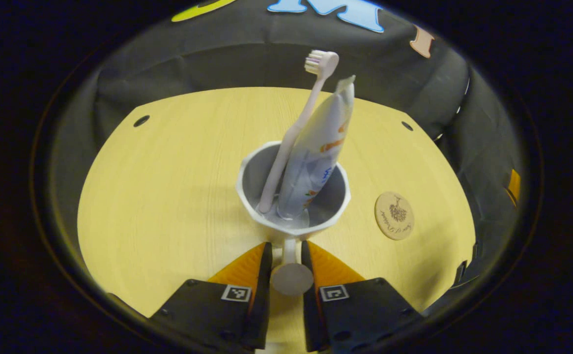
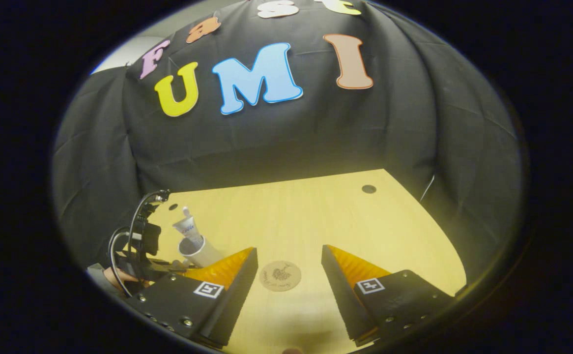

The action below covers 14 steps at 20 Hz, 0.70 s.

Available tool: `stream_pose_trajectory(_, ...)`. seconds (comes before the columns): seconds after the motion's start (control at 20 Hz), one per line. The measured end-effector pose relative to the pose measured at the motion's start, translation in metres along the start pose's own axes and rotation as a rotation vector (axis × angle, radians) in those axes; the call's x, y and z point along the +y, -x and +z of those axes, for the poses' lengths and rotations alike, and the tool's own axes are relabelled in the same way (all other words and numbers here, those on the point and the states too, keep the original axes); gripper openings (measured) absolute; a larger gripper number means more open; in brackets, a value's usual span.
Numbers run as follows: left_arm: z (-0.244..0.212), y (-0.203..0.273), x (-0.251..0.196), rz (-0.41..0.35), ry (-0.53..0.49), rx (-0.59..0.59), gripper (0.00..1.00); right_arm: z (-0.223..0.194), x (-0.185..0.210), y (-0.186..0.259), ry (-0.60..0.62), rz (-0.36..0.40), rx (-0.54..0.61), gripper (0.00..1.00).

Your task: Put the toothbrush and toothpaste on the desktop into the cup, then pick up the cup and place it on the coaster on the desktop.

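Left gripper (image 1: 286,255) pinches the cup's handle (image 1: 290,271), both fingers pressed on it.

Just ahead of the fingers the white cup (image 1: 294,189) stands upright on the yellow desktop (image 1: 168,196), and inside it the pink toothbrush (image 1: 296,128) leans with the bristles up, touching the toothpaste (image 1: 318,147) tube beside it. To the right of the cup, near but apart, the round coaster (image 1: 394,215) lies flat on the desktop, and nothing stands between them. In the right gripper view, the right gripper (image 2: 286,268) hangs above the desktop (image 2: 316,211) with its jaws spread wide and nothing between them; the coaster (image 2: 280,276) shows in the gap. At the left of this view the cup (image 2: 199,251) with the toothpaste (image 2: 187,227) is partly hidden behind the right gripper's own finger, and the other gripper with black cables (image 2: 134,231) is next to it.
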<state>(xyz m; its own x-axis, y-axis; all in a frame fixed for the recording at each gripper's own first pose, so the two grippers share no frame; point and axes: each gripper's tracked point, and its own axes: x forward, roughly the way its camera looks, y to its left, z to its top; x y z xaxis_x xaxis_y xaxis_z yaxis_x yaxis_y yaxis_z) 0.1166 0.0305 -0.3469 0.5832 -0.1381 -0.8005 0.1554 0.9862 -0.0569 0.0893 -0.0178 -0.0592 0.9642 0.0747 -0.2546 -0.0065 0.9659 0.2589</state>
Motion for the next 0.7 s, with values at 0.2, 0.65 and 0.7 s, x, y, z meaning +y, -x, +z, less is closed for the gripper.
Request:
stream_pose_trajectory(0.2,-0.002,-0.002,-0.003,0.029,-0.022,-0.010,0.31,-0.005,0.000,0.003,-0.016,0.003,0.009,0.83)
stream_pose_trajectory(0.65,0.001,0.001,-0.009,0.009,0.022,-0.046,0.25,-0.001,-0.003,0.011,-0.014,-0.003,-0.006,0.83)
stream_pose_trajectory(0.7,0.001,0.002,-0.010,0.004,0.026,-0.048,0.25,-0.002,-0.003,0.012,-0.013,-0.002,-0.007,0.83)
